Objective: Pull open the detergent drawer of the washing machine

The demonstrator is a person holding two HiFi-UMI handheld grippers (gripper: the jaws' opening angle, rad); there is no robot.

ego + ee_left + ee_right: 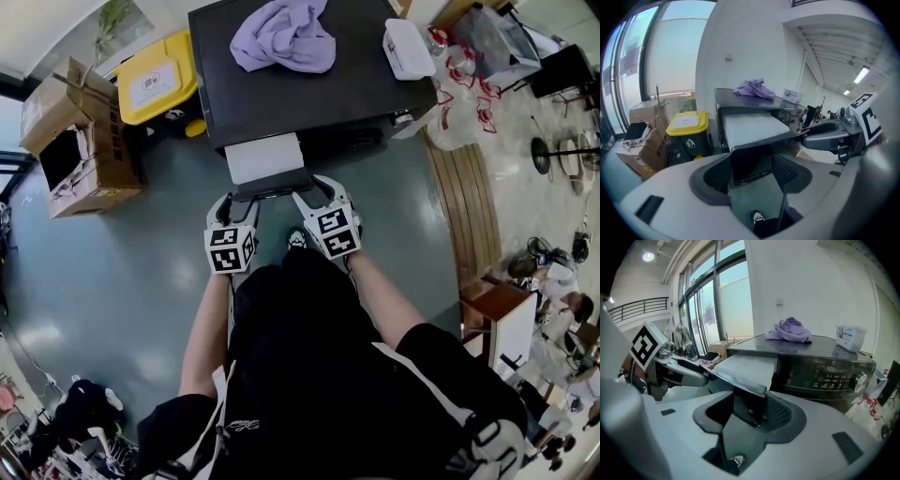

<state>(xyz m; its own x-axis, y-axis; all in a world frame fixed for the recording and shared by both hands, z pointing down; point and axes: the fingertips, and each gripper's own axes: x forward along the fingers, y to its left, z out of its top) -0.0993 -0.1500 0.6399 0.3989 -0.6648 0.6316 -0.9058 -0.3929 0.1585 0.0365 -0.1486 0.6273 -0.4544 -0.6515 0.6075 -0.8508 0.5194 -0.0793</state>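
The black washing machine [375,94] stands ahead of me. Its white detergent drawer [265,156] sticks out toward me, ending in a dark front panel [272,184]. My left gripper [242,199] is shut on the left part of that panel, which fills the gap between its pads in the left gripper view [752,171]. My right gripper [314,192] is shut on the panel's right corner, seen between its pads in the right gripper view [750,413]. The two grippers sit side by side, both angled downward.
A purple cloth [284,36] and a white box [407,49] lie on the machine's top. A yellow-lidded bin [157,75] and cardboard boxes [80,141] stand to the left. A wooden bench [461,206] and plastic bags [459,84] are at the right.
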